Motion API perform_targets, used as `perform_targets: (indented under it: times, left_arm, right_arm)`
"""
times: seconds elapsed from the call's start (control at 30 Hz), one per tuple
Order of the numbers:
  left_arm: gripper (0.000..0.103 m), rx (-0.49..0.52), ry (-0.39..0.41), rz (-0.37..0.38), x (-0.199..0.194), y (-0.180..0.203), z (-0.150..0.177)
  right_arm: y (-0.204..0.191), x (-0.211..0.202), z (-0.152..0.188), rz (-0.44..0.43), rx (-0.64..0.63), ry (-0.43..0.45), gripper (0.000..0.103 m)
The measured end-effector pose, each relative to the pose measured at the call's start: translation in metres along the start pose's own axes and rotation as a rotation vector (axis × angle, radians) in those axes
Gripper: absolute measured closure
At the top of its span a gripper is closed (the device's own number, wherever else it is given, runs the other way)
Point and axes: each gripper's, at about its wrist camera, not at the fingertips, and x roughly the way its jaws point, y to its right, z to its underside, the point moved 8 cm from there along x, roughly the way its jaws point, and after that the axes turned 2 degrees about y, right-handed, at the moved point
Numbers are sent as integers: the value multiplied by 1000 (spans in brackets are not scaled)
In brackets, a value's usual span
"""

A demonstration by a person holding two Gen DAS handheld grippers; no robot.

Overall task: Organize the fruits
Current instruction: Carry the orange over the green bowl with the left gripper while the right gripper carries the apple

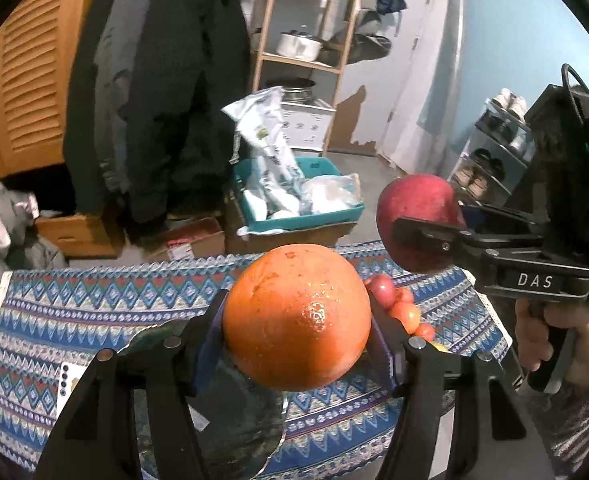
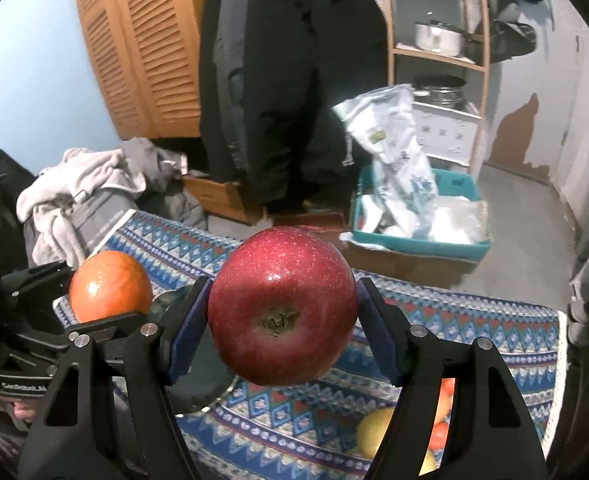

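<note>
Tablecloth (image 1: pixel 94 312), patterned; perhaps coats (image 2: pixel 286 80) behind.

glass plate (image 1: pixel 230 432) half hidden behind tongs

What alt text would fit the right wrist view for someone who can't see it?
The right gripper holds a red apple between its blue pads above a patterned blue tablecloth. At left, the left gripper holds an orange; more fruit lies at lower right, partly hidden.
</note>
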Motion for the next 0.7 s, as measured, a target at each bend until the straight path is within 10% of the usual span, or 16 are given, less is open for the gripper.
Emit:
perform_targets:
  times: [0.7]
  left_arm:
    - [39,-201,-166,-196,28,-128,86]
  right_arm:
    - [-90,82,-1,-137,-63,-133,31]
